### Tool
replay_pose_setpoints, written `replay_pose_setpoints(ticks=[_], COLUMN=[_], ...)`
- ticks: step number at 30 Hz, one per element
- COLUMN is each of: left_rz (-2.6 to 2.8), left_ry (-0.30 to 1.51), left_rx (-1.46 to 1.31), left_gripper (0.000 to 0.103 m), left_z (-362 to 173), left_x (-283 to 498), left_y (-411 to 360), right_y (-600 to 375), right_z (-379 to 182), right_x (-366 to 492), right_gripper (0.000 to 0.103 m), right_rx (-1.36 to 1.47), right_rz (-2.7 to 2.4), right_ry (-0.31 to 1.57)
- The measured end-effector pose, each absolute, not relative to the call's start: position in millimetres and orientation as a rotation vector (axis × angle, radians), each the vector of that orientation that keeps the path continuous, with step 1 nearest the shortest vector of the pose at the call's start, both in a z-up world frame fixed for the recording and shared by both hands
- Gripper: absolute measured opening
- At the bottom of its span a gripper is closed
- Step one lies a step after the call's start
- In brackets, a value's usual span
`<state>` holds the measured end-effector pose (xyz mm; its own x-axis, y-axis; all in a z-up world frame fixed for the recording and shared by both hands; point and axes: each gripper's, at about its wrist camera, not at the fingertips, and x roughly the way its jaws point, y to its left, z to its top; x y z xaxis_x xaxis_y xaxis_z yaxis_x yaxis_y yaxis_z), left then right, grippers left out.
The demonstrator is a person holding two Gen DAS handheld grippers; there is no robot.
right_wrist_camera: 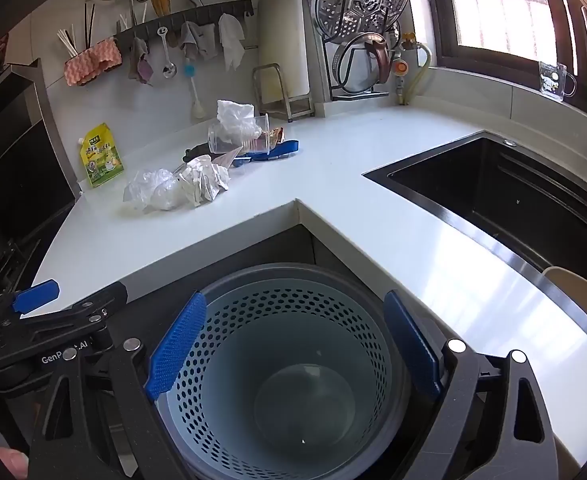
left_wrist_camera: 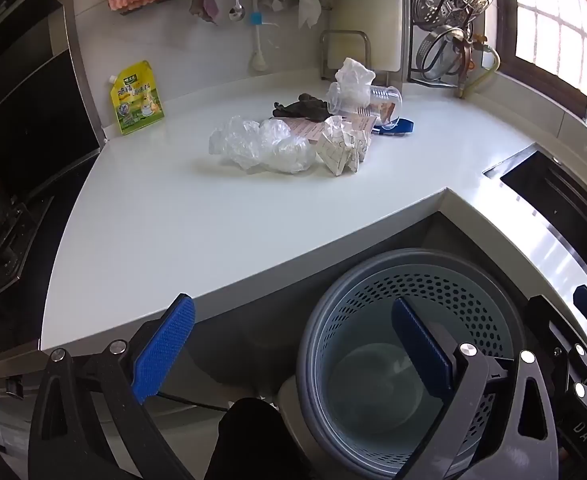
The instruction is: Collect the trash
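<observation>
A heap of trash lies on the white counter point(left_wrist_camera: 165, 232): crumpled clear plastic point(left_wrist_camera: 259, 146), a crumpled printed paper point(left_wrist_camera: 341, 144), a clear plastic cup point(left_wrist_camera: 367, 104) on its side with white tissue point(left_wrist_camera: 353, 76) stuffed in, a dark rag point(left_wrist_camera: 299, 106) and a blue strip point(left_wrist_camera: 399, 126). The right wrist view shows the same plastic point(right_wrist_camera: 153, 190), paper point(right_wrist_camera: 205, 180) and cup point(right_wrist_camera: 241, 136). A grey-blue perforated bin point(right_wrist_camera: 281, 364) stands on the floor in the counter's corner, with no trash in it. My left gripper point(left_wrist_camera: 293, 344) and right gripper point(right_wrist_camera: 293, 344) hang open above the bin point(left_wrist_camera: 397, 364), far from the heap, both holding nothing.
A yellow refill pouch point(left_wrist_camera: 137, 98) leans on the back wall. Cloths, a spoon and a brush hang on a rail point(right_wrist_camera: 185, 20). A dish rack point(right_wrist_camera: 357, 32) with a steamer plate stands at the back right. A black sink point(right_wrist_camera: 505, 188) lies to the right, a stove point(left_wrist_camera: 9, 184) to the left.
</observation>
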<state>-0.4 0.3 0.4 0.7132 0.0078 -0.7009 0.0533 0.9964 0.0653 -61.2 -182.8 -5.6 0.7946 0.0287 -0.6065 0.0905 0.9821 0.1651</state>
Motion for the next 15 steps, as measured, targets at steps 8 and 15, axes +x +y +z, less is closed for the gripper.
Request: replay_pose_setpoints(ticks=[8, 15], left_rz=[-0.027, -0.020], left_ry=[0.768, 0.768], left_rx=[0.085, 0.093], left_gripper=[0.097, 0.097], left_z=[0, 2], left_x=[3, 0], left_y=[-3, -6], right_y=[-182, -184], right_z=[-3, -1], right_x=[-62, -62], right_gripper=[0.086, 0.086], right_rx=[0.188, 0.191], right_rz=[-0.035, -0.035], right_ry=[0.660, 0.651])
